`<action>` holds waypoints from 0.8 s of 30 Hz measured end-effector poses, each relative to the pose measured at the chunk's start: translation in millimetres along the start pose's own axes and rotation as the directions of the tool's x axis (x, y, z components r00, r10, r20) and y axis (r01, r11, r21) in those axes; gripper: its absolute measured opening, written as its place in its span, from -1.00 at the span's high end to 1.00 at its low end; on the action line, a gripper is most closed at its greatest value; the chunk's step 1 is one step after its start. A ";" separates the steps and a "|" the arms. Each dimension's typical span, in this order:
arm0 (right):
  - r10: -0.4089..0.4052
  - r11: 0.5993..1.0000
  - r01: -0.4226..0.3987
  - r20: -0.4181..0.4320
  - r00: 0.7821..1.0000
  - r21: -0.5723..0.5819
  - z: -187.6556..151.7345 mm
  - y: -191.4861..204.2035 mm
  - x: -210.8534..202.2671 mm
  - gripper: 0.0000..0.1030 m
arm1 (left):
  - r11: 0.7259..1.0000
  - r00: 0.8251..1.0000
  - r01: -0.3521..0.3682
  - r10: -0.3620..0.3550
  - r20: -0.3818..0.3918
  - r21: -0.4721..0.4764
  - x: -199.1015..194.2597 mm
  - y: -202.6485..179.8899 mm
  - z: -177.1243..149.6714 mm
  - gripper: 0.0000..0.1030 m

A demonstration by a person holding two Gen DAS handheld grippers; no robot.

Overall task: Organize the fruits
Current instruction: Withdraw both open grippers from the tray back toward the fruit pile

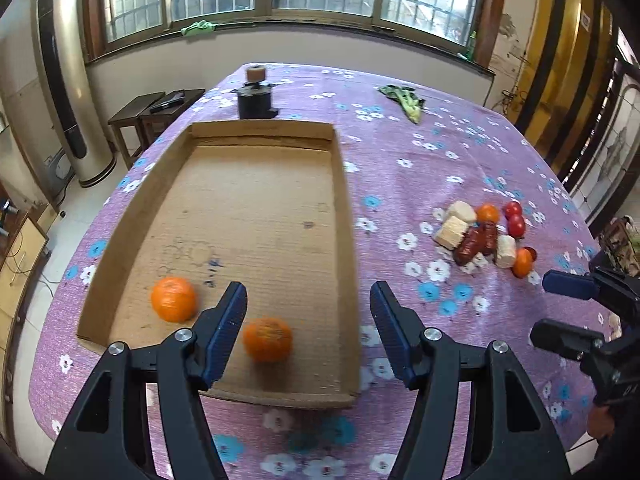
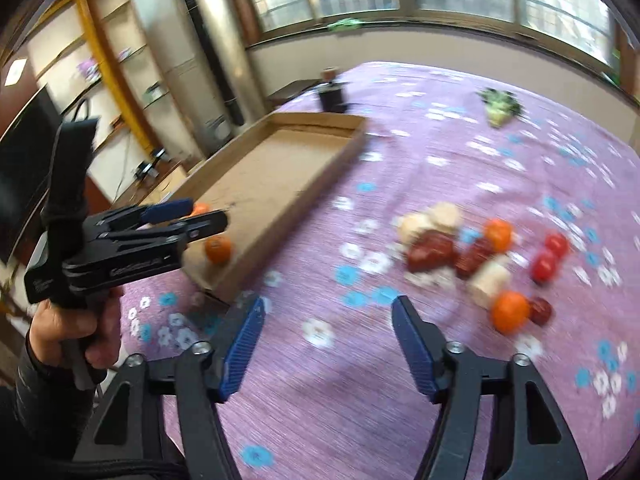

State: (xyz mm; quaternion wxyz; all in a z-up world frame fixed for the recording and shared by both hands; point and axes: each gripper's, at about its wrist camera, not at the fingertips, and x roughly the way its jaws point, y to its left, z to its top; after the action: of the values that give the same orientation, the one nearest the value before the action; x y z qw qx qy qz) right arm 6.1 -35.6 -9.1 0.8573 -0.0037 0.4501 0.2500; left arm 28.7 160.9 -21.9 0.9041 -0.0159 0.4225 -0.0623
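Purple flowered cloth covers the table [image 1: 400, 140], which stands under a row of barred windows. On it lies a shallow cardboard tray [image 1: 344, 208], and two mandarins sit near its closest end: one [image 1: 173, 299] toward the left wall, the other [image 1: 267, 339] closer to the front edge, apart from each other.

Over that end hangs the left gripper [image 1: 308, 312], its blue-padded jaws spread wide with nothing between them; the nearer mandarin sits just beside its left finger. From the right wrist view the same gripper [image 2: 200, 214] reaches out level over the tray's corner, a hand [image 2: 76, 332] wrapped round its black handle from below, dark sleeve at the wrist.

Right of the tray, well apart from it, a loose heap rests on the cloth: a small orange [image 1: 487, 213] at its far side, another orange [image 1: 522, 263] at its near side, two red tomatoes [image 1: 514, 218], dark red dates [image 1: 476, 242], and pale cut chunks [image 1: 454, 224] that I cannot identify.

The right gripper [image 2: 328, 334] hovers above bare cloth between tray and heap, jaws wide apart and holding nothing; the near orange [image 2: 510, 312] lies off to its right.

At the table's far end stand a dark cylindrical object [image 1: 256, 98] and a leafy green vegetable [image 1: 406, 100]. A tall floor-standing air conditioner [image 1: 60, 80] stands to the left.
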 end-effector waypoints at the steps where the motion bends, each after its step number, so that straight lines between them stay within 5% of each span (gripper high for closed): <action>1: -0.005 1.000 0.005 0.007 1.000 0.026 -3.0 -8.6 -4.9 -0.51 | 1.000 1.000 0.007 -0.007 0.000 0.007 -0.5 -5.1 -0.2 -0.23; 15: -0.159 0.971 0.148 0.049 0.986 0.187 -41.7 -87.4 -52.9 -0.56 | 0.982 0.986 0.161 -0.156 -0.050 0.101 7.5 -90.2 -10.3 -0.32; 24: -0.186 0.961 0.167 0.066 0.980 0.222 -51.1 -108.1 -55.4 -0.47 | 0.974 0.986 0.164 -0.154 -0.070 0.156 21.6 -120.7 -10.3 -0.32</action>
State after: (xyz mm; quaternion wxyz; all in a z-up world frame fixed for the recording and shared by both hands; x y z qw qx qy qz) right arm -12.5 -165.5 -20.2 0.8900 0.0597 0.4351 0.1223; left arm 22.5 38.7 -35.1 0.8819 0.0255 0.4394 -0.1689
